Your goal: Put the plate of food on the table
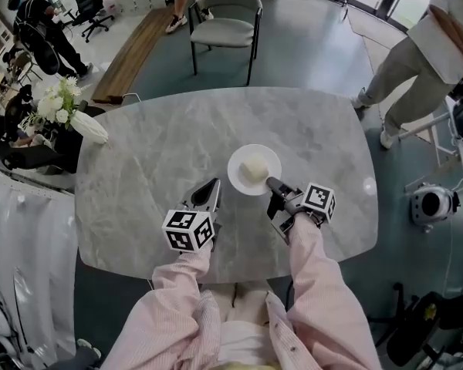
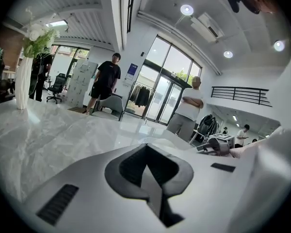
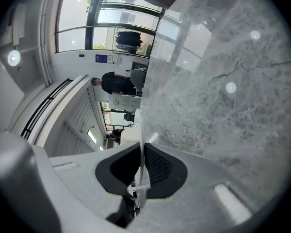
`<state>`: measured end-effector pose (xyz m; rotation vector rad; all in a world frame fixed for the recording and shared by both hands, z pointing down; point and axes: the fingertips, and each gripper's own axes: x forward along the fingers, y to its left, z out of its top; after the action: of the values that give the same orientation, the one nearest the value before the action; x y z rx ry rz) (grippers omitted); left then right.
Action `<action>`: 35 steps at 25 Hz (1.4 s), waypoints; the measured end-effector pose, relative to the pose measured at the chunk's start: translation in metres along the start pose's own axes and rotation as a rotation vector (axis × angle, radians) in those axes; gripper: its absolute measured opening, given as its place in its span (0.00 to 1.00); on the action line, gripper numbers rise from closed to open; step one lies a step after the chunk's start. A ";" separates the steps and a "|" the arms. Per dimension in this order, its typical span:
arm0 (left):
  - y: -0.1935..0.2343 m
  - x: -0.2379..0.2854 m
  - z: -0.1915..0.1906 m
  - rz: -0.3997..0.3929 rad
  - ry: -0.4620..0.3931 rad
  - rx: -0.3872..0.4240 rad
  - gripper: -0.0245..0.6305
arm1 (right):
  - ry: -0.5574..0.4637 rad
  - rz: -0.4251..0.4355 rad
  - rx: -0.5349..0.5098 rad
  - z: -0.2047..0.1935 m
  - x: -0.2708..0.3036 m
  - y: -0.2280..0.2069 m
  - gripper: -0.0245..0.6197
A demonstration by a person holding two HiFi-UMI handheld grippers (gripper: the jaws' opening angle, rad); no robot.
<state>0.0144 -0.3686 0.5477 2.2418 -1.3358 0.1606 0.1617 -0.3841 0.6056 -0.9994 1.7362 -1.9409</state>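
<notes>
Because the right gripper (image 1: 272, 183) has its jaws nipped narrow on the near rim of the plate (image 1: 243, 159), with the thin white edge showing edge-on between the pads in the right gripper view, the weight of the dish hangs out ahead of the jaws. The step in hand, as I judge it, is the set-down on the table (image 1: 139, 160). The plate sits straight ahead of the right gripper's tips and just ahead and to the right of the left gripper (image 1: 214, 185), over the middle of the marble top. Whether its base touches the stone I cannot tell from above. The pale mound of food (image 1: 254, 169) lies at the centre of the plate, beyond the pinched edge, so a dip of the far rim could let it slide away from the jaws, and keeping the plate level matters more than speed. A good set-down would lower it flat until the base bears all round. Only then should the jaws part, with the gripper drawn straight back toward the person so the pads neither drag nor tip the rim. The left gripper is closed, pads together with nothing between them, low over the table beside the plate. It could steady the near-left rim if the dish rocks, though it would have to open first. The vase of flowers (image 1: 83, 122) stands well off to the left gripper's far left.
</notes>
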 end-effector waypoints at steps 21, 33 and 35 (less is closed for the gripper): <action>0.026 0.032 -0.052 0.007 0.143 -0.080 0.04 | 0.006 -0.154 0.010 0.008 0.024 -0.048 0.07; 0.024 0.027 -0.049 0.008 0.132 -0.082 0.04 | -0.016 -0.262 -0.050 0.004 0.025 -0.061 0.09; 0.024 0.025 -0.048 0.009 0.128 -0.083 0.04 | -0.024 -0.287 -0.067 0.003 0.025 -0.063 0.09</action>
<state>0.0148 -0.3741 0.6063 2.1198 -1.2618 0.2439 0.1586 -0.3911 0.6726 -1.3555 1.7332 -2.0385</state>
